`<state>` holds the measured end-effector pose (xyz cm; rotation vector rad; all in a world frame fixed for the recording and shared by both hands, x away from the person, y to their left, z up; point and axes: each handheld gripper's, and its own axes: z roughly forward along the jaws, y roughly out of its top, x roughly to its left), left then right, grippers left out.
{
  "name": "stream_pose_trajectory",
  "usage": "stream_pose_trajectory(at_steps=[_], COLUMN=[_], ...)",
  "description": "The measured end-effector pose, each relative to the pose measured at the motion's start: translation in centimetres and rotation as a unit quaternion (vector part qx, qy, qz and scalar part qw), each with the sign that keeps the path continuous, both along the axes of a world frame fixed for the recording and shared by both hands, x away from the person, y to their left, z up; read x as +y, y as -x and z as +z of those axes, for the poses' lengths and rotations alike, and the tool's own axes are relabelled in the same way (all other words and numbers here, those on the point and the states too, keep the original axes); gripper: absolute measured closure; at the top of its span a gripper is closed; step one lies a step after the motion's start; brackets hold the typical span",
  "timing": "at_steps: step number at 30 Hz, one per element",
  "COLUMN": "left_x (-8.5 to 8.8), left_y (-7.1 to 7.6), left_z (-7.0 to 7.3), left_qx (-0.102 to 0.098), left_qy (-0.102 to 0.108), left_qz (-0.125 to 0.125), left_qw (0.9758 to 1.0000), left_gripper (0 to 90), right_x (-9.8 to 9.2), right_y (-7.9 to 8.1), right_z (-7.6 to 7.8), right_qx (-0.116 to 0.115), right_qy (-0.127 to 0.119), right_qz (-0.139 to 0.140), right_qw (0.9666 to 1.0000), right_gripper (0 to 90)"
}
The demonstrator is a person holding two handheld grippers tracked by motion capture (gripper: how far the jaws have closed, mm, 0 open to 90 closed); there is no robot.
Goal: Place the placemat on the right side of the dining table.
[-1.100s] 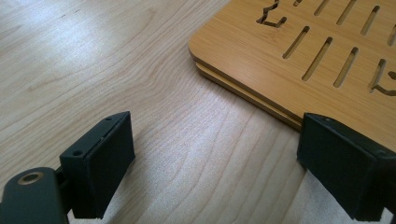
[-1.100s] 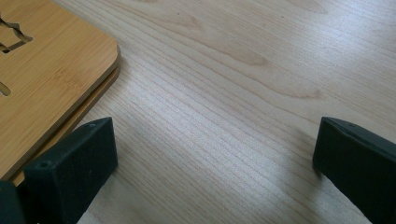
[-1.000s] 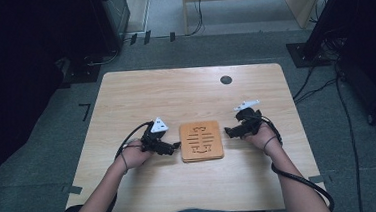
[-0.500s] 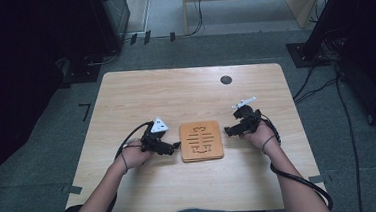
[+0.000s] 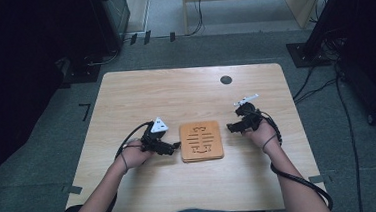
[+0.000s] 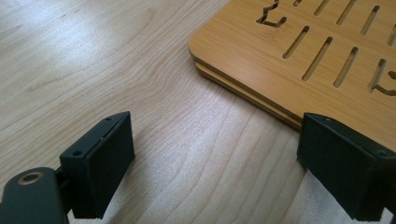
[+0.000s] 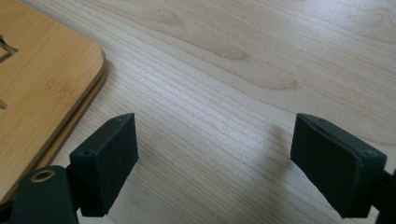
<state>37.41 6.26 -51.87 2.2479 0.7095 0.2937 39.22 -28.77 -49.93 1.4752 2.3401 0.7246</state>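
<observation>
Bare table [image 5: 175,94] beyond; slotted board [image 5: 201,141] sits between grippers.

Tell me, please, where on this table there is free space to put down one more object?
The table's far half is bare between the wooden board and the small dark round spot. The near strip before the board is free too. It is crowded beside the board, where the left gripper and right gripper flank it.

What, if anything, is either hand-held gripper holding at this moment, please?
Nothing is held. The left hand-held gripper and right hand-held gripper are open over bare table, either side of the slotted wooden board.
</observation>
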Motion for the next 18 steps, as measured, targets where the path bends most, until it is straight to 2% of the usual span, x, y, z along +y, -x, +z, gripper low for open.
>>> stream_pose_trajectory(at_steps=[5, 10, 18], left_x=[0.0, 0.0, 0.02], left_y=[0.0, 0.0, -0.01], left_z=[0.0, 0.0, 0.01], left_qx=[0.0, 0.0, 0.001], left_qy=[0.0, 0.0, 0.001], left_qz=[0.0, 0.0, 0.0], left_qw=[1.0, 1.0, 1.0], left_gripper=[10.0, 10.1, 10.1], right_x=[0.22, 0.39, 0.94], right_y=[0.31, 0.44, 0.67], right_z=[0.31, 0.53, 0.63], right_qx=[-0.003, 0.009, 0.002], right_qy=[-0.001, -0.012, -0.012], right_qz=[0.001, -0.002, 0.013], right_qw=[1.0, 0.9999, 0.9998], right_gripper=[15.8, 22.0, 22.6])
